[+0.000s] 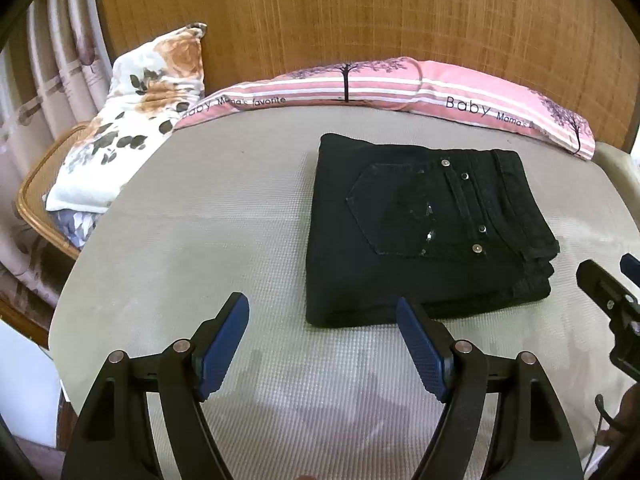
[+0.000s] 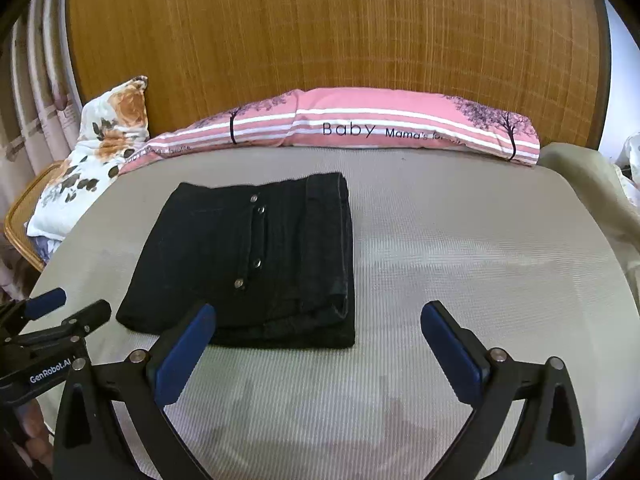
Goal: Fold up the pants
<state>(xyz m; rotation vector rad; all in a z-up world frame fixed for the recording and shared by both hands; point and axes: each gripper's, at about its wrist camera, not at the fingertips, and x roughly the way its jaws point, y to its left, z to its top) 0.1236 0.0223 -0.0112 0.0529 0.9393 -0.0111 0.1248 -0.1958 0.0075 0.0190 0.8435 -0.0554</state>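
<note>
Left wrist: pants (image 1: 424, 232) folded on bed (image 1: 200, 240); left gripper (image 1: 322, 312), right gripper (image 2: 318, 320) both released, empty.

The black pants (image 1: 420, 232) lie before me, folded into a compact, nearly square stack of several layers. They rest flat on the mat. A back pocket with small silver rivets faces up. From my left camera the stack is at about 1 o'clock, from my right camera at about 11 o'clock. The layered edges show at its near right corner.
</note>
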